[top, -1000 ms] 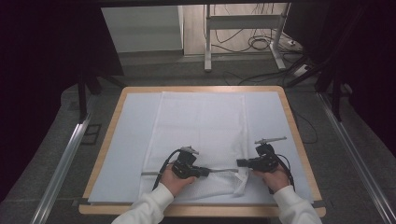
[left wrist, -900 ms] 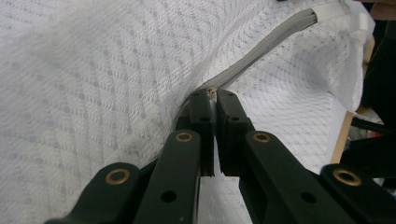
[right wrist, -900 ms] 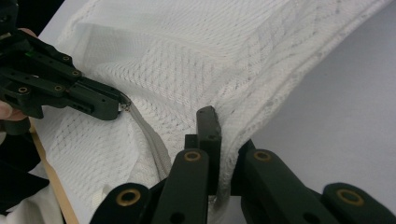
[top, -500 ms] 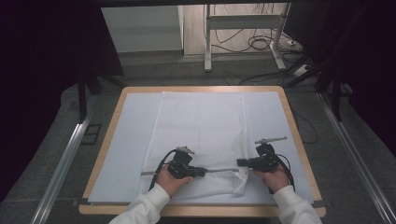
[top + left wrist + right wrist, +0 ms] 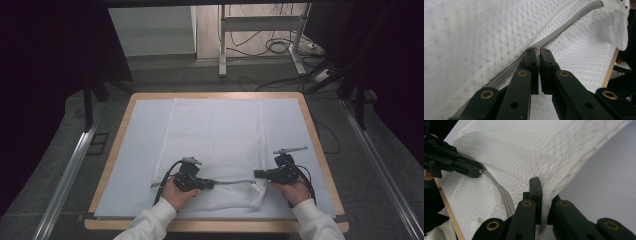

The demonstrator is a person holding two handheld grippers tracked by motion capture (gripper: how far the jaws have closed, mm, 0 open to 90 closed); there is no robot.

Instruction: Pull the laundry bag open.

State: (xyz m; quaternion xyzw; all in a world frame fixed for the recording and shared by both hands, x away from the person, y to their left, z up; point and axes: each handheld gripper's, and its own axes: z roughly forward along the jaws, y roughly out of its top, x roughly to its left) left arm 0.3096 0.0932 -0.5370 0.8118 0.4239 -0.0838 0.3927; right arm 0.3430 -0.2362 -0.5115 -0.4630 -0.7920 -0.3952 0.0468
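Both grippers pinch a white mesh laundry bag on the table.
The left gripper [image 5: 537, 53] clamps its grey zipper [image 5: 564, 23]; the right gripper [image 5: 541, 195] clamps the mesh laundry bag [image 5: 215, 135] at its near corner, on the wood-edged table [image 5: 312, 125].

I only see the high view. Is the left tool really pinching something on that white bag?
Observer: Yes. The left tool is shut on the bag's grey zipper.
Operator: What is the bag made of?
Observer: Up close, the bag is white mesh with tiny holes.
Operator: And the right tool?
Observer: The right tool is shut on a bunched fold of the mesh, beside the zipper.
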